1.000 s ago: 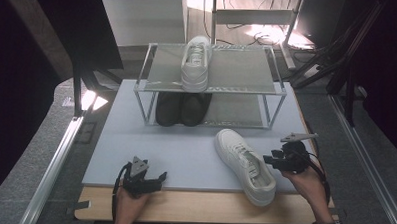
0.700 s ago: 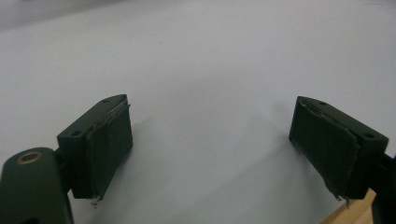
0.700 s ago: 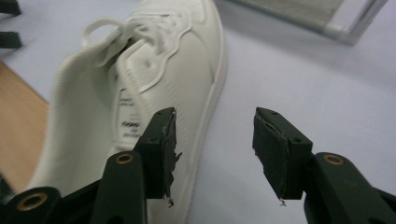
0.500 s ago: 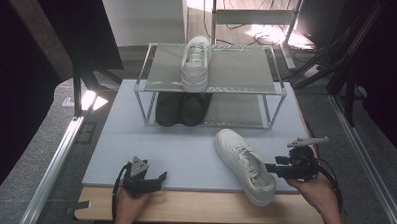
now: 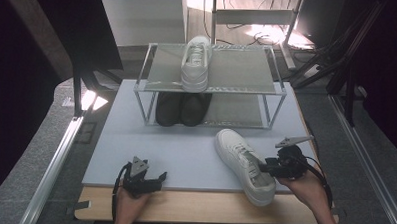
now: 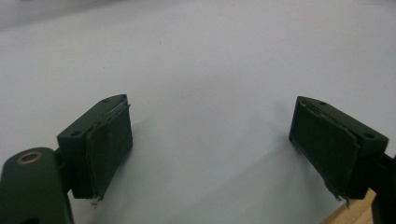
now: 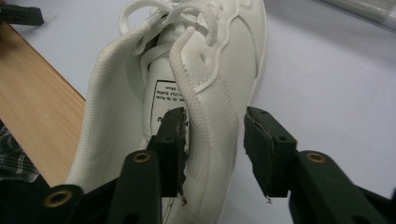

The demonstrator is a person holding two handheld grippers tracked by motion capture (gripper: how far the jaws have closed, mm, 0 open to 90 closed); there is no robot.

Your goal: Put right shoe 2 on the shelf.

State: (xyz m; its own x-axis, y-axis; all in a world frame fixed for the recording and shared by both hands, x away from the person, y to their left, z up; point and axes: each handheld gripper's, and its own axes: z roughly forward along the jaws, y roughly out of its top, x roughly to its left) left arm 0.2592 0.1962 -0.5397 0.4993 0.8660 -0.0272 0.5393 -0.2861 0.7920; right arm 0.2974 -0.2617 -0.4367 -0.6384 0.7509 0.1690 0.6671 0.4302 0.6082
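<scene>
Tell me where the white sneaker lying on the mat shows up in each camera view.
High view: the white sneaker lies lower right on the mat, the right gripper at its collar.
Left gripper view: bare grey mat between open jaws, no sneaker.
Right gripper view: it fills the centre, its side wall between the closing jaws.
Shared landmark: the grey mat.

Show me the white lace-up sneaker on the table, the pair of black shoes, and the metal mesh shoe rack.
White lace-up sneaker (image 5: 237,153), high view, on its laces.
Pair of black shoes (image 5: 180,109), high view, between the two.
Metal mesh shoe rack (image 5: 238,68), high view, bare top shelf.
</scene>
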